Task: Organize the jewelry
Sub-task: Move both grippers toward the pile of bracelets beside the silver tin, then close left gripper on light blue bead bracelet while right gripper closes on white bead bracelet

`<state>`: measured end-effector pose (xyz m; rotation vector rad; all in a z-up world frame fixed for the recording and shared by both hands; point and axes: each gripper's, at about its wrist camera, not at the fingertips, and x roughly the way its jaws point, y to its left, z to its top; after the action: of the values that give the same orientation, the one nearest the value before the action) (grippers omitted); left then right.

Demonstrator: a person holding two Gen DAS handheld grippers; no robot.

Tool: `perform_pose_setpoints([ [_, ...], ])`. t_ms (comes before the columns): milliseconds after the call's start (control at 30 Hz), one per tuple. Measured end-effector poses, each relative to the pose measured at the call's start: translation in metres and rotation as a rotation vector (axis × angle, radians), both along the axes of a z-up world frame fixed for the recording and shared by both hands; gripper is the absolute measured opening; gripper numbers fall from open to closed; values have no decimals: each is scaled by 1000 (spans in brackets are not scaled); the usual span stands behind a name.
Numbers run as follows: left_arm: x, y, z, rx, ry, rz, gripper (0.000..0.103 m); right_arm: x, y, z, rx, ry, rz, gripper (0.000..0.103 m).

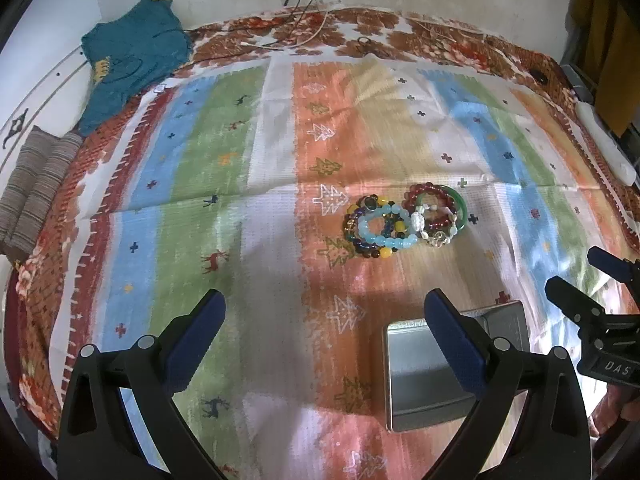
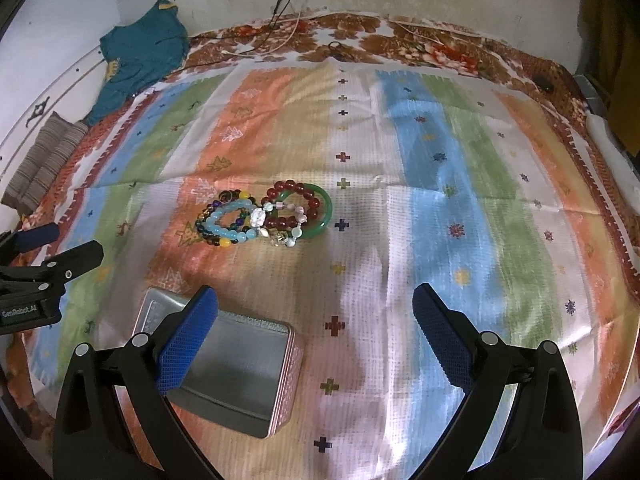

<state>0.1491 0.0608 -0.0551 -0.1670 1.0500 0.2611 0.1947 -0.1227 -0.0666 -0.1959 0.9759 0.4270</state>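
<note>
A heap of bead bracelets [image 1: 400, 222] lies on the striped cloth: a light blue one [image 2: 232, 226], a multicoloured one, a dark red one [image 2: 298, 204], a pale one and a green bangle [image 2: 326, 210]. An open, empty metal tin [image 2: 236, 368] sits nearer than the heap; it also shows in the left wrist view [image 1: 420, 392]. My left gripper [image 1: 324, 316] is open and empty, held above the cloth left of the tin. My right gripper [image 2: 316, 312] is open and empty, above the tin's right side. Each gripper shows at the edge of the other's view.
The striped cloth [image 2: 440, 200] lies over a floral bedspread [image 1: 360, 36]. A teal garment [image 1: 132, 56] and a striped folded cloth [image 1: 36, 184] sit at the far left. Thin cords [image 1: 304, 12] trail at the back edge by the wall.
</note>
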Motion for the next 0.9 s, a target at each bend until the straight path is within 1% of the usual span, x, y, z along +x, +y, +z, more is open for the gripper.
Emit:
perform_pose_setpoints([
  [900, 63, 2, -39, 38, 103, -39, 97, 42, 25, -30, -48, 45, 8, 99],
])
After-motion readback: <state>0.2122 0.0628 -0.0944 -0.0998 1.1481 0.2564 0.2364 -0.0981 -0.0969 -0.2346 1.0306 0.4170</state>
